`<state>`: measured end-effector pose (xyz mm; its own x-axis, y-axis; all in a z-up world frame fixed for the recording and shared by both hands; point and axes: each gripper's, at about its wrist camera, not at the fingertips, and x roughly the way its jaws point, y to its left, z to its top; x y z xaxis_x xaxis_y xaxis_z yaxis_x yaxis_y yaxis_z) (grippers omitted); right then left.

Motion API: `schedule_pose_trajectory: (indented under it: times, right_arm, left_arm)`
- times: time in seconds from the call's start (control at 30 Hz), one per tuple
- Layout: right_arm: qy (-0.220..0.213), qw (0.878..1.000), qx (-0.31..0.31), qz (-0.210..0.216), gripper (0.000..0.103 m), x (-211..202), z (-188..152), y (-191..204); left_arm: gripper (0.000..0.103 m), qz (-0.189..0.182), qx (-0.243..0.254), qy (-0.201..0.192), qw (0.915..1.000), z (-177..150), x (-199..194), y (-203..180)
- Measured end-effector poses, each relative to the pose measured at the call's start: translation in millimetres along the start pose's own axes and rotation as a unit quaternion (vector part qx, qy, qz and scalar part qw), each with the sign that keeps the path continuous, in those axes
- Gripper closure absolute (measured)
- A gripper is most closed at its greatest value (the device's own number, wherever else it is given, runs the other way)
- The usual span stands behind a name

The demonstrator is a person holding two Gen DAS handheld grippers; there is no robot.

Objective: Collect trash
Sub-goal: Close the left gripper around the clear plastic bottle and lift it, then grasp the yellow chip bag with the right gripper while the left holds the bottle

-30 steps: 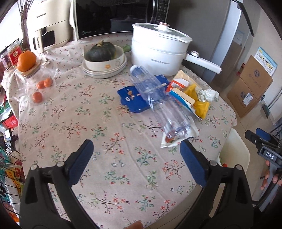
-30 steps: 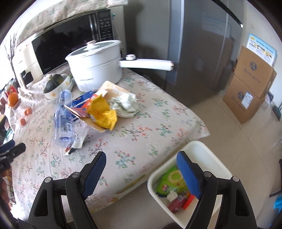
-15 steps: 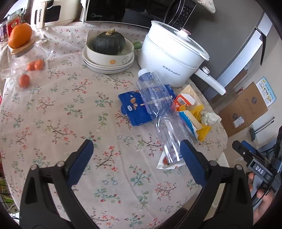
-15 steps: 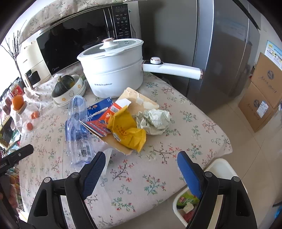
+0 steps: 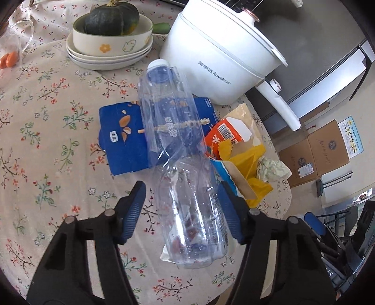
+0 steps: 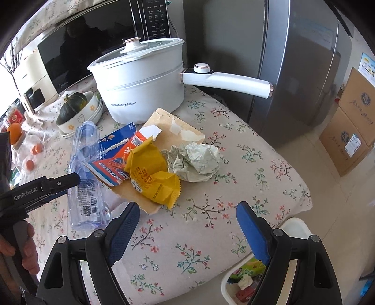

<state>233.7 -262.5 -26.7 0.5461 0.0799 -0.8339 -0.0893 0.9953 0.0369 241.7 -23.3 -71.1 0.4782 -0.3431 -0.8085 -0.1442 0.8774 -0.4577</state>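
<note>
Floral worktop point(image 5: 58, 145) | our left gripper point(image 5: 181, 206) jaws closing around clear bottle point(image 5: 182, 169), not yet gripping | right gripper point(image 6: 187, 218) jaws wide, empty, near yellow wrapper point(image 6: 152, 173)

You have a white pot point(image 6: 143, 86) by the microwave point(image 6: 98, 44) | squash point(image 5: 112, 17) sits in a bowl point(image 5: 110, 41) (stacked on plates) | cardboard boxes point(image 5: 321, 150) on floor
</note>
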Motion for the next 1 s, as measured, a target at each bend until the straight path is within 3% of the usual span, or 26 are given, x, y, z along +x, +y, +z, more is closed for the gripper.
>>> schedule_pose_trajectory:
  times: [0.17, 0.37, 0.67, 0.9, 1.0]
  right_arm:
    - [0.006, 1.000, -0.007, 0.001, 0.017, 3.5, -2.3, -1.3]
    - [0.010, 1.000, -0.018, -0.003, 0.017, 2.8, -6.9, 2.8]
    - [0.003, 1.000, -0.005, 0.013, 0.017, 4.2, -0.8, 14.7]
    - [0.014, 0.997, 0.052, 0.052, 0.018, 31.4, 19.4, 26.1]
    - [0.011, 0.997, 0.056, 0.059, 0.023, 43.6, 30.1, 35.1]
  left_arm:
    - [0.039, 0.000, 0.006, 0.002, 1.0000, -3.8, 14.2, -1.1]
    - [0.042, 0.002, 0.027, -0.013, 0.9995, -6.3, 0.1, -1.5]
    - [0.043, 0.029, 0.072, -0.030, 0.9965, -22.7, -54.0, 13.9]
    - [0.043, 0.045, 0.069, -0.061, 0.9947, -28.8, -103.5, 49.6]
    - [0.043, 0.053, 0.061, -0.073, 0.9941, -29.6, -118.8, 66.1]
